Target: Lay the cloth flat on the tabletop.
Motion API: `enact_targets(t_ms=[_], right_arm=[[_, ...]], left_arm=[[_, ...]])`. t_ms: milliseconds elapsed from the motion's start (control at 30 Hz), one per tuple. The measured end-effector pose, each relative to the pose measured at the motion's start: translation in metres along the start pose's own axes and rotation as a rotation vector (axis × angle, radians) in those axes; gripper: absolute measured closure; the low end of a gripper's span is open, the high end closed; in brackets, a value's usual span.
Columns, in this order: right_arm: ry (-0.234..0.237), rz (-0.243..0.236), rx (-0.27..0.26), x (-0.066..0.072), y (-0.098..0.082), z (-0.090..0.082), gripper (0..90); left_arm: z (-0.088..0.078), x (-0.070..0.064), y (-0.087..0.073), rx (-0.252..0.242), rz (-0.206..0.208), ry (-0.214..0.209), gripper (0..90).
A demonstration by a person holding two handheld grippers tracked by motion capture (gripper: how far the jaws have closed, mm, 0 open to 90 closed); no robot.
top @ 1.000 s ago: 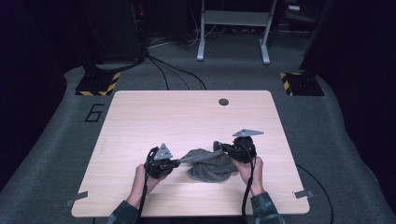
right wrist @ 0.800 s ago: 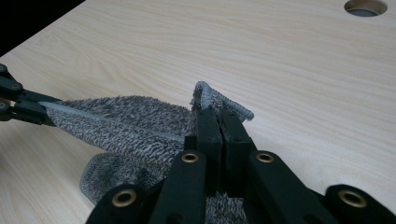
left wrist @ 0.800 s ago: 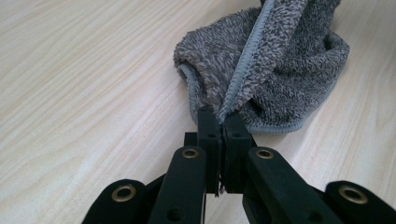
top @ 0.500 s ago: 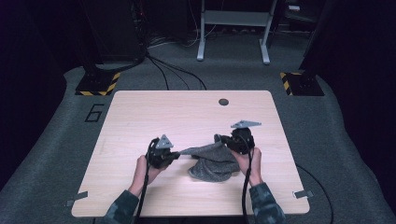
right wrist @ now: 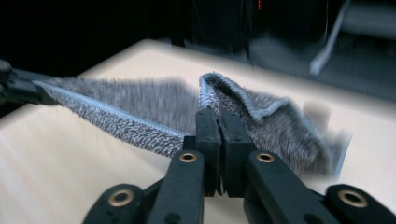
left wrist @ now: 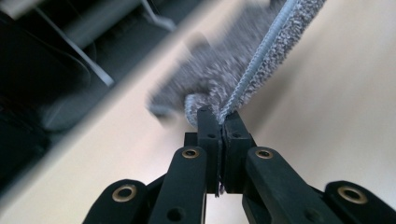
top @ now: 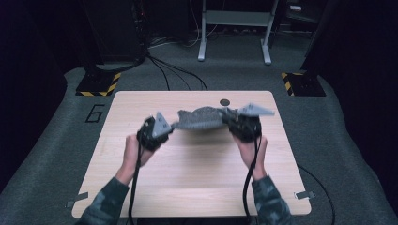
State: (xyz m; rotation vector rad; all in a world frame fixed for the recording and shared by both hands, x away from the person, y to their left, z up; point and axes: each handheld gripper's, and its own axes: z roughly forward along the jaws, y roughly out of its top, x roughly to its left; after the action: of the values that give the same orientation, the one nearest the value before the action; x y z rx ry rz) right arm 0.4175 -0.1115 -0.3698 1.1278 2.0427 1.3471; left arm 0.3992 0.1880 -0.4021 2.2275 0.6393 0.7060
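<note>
Left gripper (top: 162, 127): fingers (left wrist: 209, 126) clamped on the grey towel (top: 201, 118) hem. Towel: stretched between both grippers above the counter (top: 197, 178); the stitched edge is legible in the gripper views, its span in the high view. Right gripper (top: 234, 122): fingers (right wrist: 208, 122) clamped on the opposite corner.

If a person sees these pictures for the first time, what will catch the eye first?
First, the grey towel, stretched in the air above the middle of the wooden table. The left claw is shut on one end and the right claw on the other. In each gripper view the black jaws pinch the towel's stitched edge. Farther back, a small dark round thing lies near the table's far edge.
</note>
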Motion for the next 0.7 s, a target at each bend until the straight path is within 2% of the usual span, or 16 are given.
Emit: enact_targets(t_ms=[33,67,100,133,167,233,267,300,333,467,500,533,567,600,633,700], right_arm=[[0.008,0.032,0.018,0.001,-0.026,0.003,86.5],[0.008,0.032,0.018,0.001,-0.026,0.003,86.5],[0.005,0.051,0.059,0.003,-0.051,0.008,85.1],[-0.015,0.093,0.131,0.002,-0.091,0.012,78.7],[-0.008,0.109,0.153,-0.001,-0.105,0.012,75.7],[-0.037,0.131,0.171,-0.008,-0.122,0.005,64.4],[-0.037,0.131,0.171,-0.008,-0.122,0.005,64.4],[-0.044,0.152,0.16,-0.015,-0.125,-0.006,54.1],[-0.051,0.153,0.149,-0.017,-0.123,-0.011,50.0],[-0.075,0.118,0.126,-0.021,-0.11,-0.025,42.3],[-0.077,0.114,0.129,-0.025,-0.098,-0.024,37.8],[-0.082,0.101,0.128,-0.027,-0.094,-0.021,35.9],[-0.086,0.085,0.153,-0.03,-0.091,-0.015,32.8],[-0.086,0.085,0.153,-0.03,-0.091,-0.015,32.8],[-0.082,0.079,0.197,-0.038,-0.091,-0.001,28.7],[-0.086,0.074,0.267,-0.044,-0.098,0.015,21.9]], left_arm=[[0.0,0.0,0.0,0.0,0.0,0.0,87.8],[0.01,-0.009,-0.015,0.043,-0.006,-0.032,87.8],[0.02,-0.018,-0.028,0.083,-0.025,-0.074,82.9],[0.034,-0.032,-0.052,0.132,-0.076,-0.157,65.1],[0.037,-0.037,-0.06,0.145,-0.096,-0.177,56.2],[0.035,-0.041,-0.07,0.143,-0.143,-0.204,43.8],[0.035,-0.041,-0.07,0.143,-0.143,-0.204,39.7],[0.026,-0.039,-0.073,0.117,-0.176,-0.207,35.4],[0.021,-0.037,-0.073,0.098,-0.189,-0.207,34.3],[0.016,-0.026,-0.068,0.072,-0.222,-0.17,29.2],[0.023,-0.017,-0.06,0.066,-0.243,-0.143,27.4],[0.028,-0.014,-0.055,0.08,-0.238,-0.119,27.4],[0.035,-0.012,-0.05,0.084,-0.241,-0.114,26.4],[0.035,-0.012,-0.05,0.084,-0.241,-0.114,24.8],[0.049,-0.011,-0.042,0.105,-0.249,-0.104,25.1],[0.065,-0.011,-0.038,0.133,-0.25,-0.094,23.1]])
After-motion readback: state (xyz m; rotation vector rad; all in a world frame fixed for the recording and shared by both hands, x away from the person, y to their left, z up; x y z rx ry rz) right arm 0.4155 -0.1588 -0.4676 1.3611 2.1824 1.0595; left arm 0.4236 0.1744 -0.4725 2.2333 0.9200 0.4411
